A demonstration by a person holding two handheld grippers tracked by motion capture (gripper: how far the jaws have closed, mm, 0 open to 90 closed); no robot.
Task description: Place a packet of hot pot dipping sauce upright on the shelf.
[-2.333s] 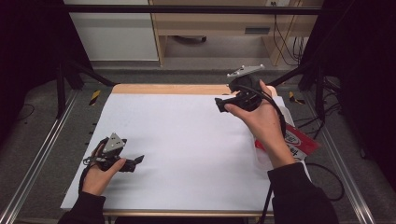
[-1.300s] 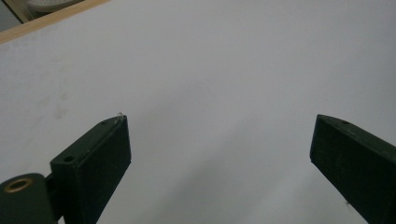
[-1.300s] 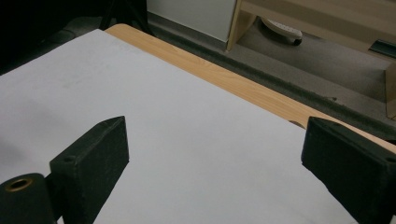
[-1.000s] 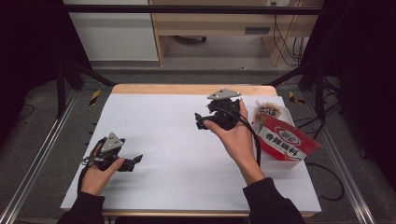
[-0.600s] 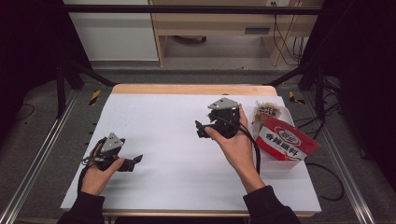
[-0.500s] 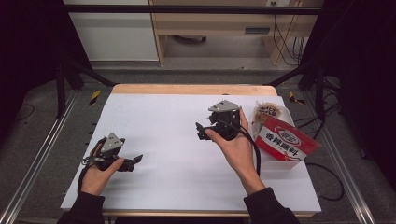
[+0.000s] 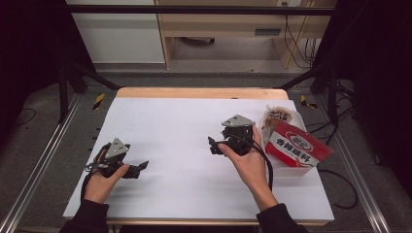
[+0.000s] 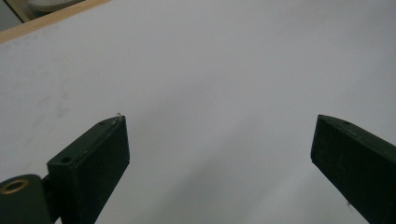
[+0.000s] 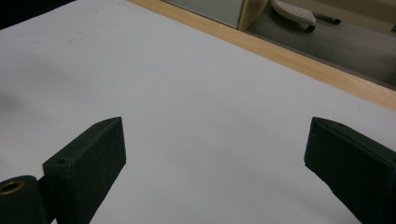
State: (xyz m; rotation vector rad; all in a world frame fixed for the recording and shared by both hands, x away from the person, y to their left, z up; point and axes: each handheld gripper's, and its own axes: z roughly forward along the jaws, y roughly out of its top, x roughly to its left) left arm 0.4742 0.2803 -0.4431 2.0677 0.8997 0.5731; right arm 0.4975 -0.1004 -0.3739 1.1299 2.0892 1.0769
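My left gripper [image 7: 141, 167] rests low on the white table [image 7: 184, 121] near its front left corner, jaws pointing right. In the left gripper view it [image 8: 217, 154] stands open over bare white surface. My right gripper [image 7: 213, 144] is held right of the table's middle, jaws pointing left, and it is open with nothing between its jaws [image 9: 215, 158]. A red and white snack packet [image 7: 297, 145] lies on a clear tub at the table's right edge, just right of my right hand. A smaller brownish packet [image 7: 278, 116] sits behind it.
The table's wooden far edge [image 7: 199, 92] shows also in the right gripper view [image 9: 299, 60]. A wooden cabinet [image 7: 228, 24] and cables stand beyond the table. Metal rails [image 7: 43, 160] run along both sides. A white footed object [image 9: 294, 11] lies on the floor.
My right hand has come down and toward the table's middle from the far right corner, uncovering the red packet. The left gripper has stayed where it was.
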